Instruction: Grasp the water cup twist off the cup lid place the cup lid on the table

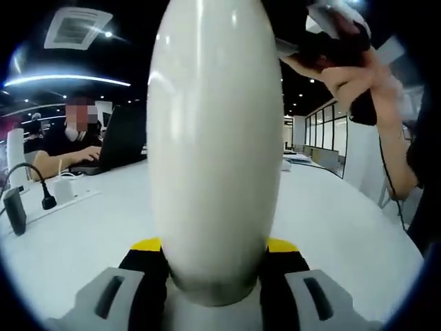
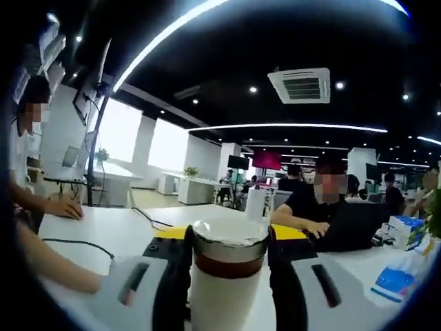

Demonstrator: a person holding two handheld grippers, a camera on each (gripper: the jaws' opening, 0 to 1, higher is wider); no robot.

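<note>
The water cup [image 1: 215,145] stands between the left tool's [image 1: 213,258] jaws, above the table [image 1: 331,227].

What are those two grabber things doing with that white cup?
A person holds a gripper in each hand at a white table in an office. The left gripper is clamped on the white cup, low on its body. The right gripper is closed around the cup's top, by the lid and the dark band under it. The lid looks still on, so the twisting-off seems not done yet. Other people sit at laptops behind.
</note>
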